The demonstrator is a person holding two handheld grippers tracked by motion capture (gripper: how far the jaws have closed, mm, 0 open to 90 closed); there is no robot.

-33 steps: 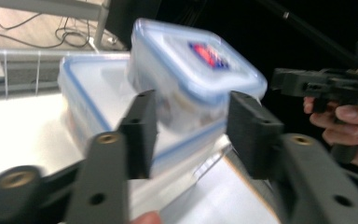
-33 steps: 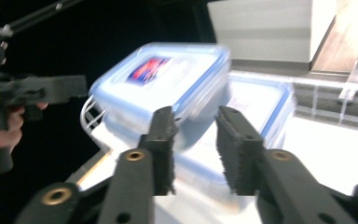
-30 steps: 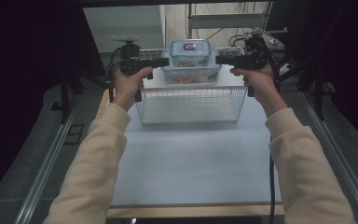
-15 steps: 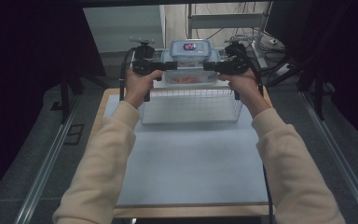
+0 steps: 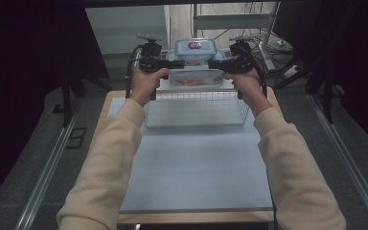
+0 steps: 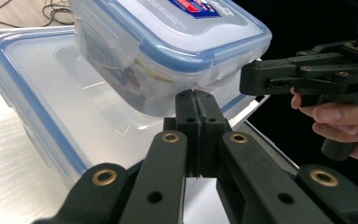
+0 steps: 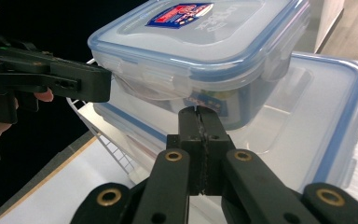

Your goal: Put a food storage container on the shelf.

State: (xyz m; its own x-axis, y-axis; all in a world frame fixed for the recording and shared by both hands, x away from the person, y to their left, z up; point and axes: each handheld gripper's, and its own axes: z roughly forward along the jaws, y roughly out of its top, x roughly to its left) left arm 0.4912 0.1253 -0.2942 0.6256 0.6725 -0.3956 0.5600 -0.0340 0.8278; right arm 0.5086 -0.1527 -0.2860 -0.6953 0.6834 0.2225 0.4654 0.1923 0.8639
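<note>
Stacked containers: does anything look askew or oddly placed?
Yes. The small container sits tilted and turned on the large container's lid, not square to it. The left gripper and right gripper, both shut, press its opposite sides rather than clamping it.

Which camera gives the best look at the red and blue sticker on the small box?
The right gripper view: the label on the small box is large and nearly whole. The left gripper view crops it; the high view shows a tiny patch.
</note>
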